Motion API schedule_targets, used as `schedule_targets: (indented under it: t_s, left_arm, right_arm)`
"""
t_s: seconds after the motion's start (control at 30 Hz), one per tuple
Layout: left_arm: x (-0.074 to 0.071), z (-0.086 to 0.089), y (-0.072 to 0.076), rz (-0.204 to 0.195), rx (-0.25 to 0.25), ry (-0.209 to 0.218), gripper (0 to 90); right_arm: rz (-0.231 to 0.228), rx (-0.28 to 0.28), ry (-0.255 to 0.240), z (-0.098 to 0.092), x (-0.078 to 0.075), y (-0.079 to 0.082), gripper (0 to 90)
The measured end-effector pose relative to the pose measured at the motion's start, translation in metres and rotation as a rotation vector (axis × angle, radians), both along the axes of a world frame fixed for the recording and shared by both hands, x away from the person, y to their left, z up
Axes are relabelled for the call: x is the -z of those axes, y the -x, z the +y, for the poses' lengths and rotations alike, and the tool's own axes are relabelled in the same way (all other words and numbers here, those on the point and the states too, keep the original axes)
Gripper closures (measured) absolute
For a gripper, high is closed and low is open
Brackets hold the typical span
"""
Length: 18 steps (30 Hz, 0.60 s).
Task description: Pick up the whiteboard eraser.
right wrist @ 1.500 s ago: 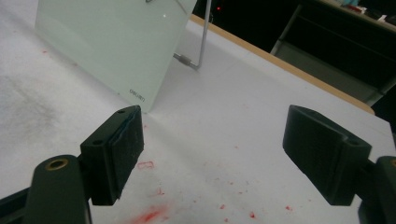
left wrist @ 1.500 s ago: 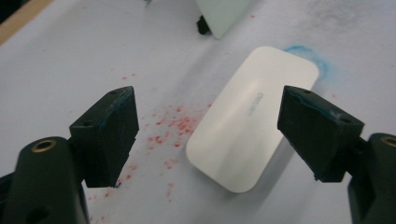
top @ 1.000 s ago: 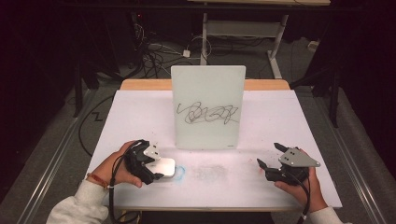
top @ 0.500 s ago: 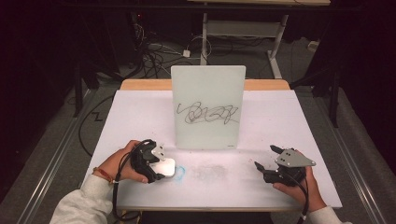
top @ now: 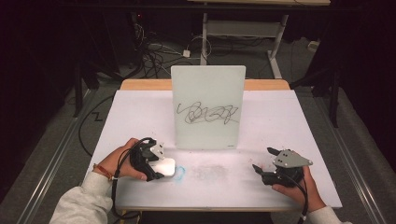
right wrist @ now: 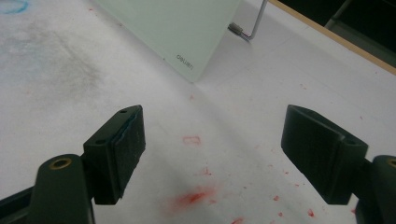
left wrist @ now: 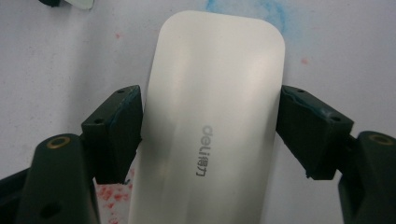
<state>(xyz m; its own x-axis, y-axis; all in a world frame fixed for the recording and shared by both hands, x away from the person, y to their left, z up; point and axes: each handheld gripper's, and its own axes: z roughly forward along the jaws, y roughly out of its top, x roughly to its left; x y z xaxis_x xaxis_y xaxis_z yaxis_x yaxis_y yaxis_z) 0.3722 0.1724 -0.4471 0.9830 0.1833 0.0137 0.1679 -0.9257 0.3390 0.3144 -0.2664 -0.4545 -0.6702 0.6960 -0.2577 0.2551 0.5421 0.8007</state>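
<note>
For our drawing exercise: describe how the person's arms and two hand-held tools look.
Both tongs are black, with blocky jaws, brass-coloured pivot screws, a grey three-cornered plate on top and a trailing black cable. The sleeves are light grey; the left wrist wears a band.

Left gripper (top: 156,164) rests low near the table's front edge, jaws clamped; right gripper (top: 271,169) gapes wide there.

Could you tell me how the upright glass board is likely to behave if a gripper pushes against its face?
The glass board stands nearly upright, propped by a thin metal leg, so a push high up would probably tip it. Its face looks smooth and glossy, so jaws may slide. Being rigid glass, it would not flex and could crack if it falls.
</note>
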Motion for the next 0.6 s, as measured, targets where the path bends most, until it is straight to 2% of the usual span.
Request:
schedule_targets:
  t_s: [0.1, 0.37, 0.6]
  left_arm:
    - [0.0014, -0.0009, -0.0030, 0.020, 0.009, 0.006, 24.6]
    - [0.0044, -0.0045, -0.0047, 0.025, 0.023, -0.019, 24.8]
    - [0.0033, -0.0037, -0.0044, 0.031, 0.029, -0.005, 26.0]
  right_arm:
    - [0.002, -0.003, 0.000, 0.0000, -0.0001, -0.0008, 22.5]
    - [0.010, -0.013, -0.004, -0.0003, 0.0003, -0.0009, 23.0]
    - [0.016, -0.015, -0.014, -0.0013, 0.0001, -0.0018, 23.5]
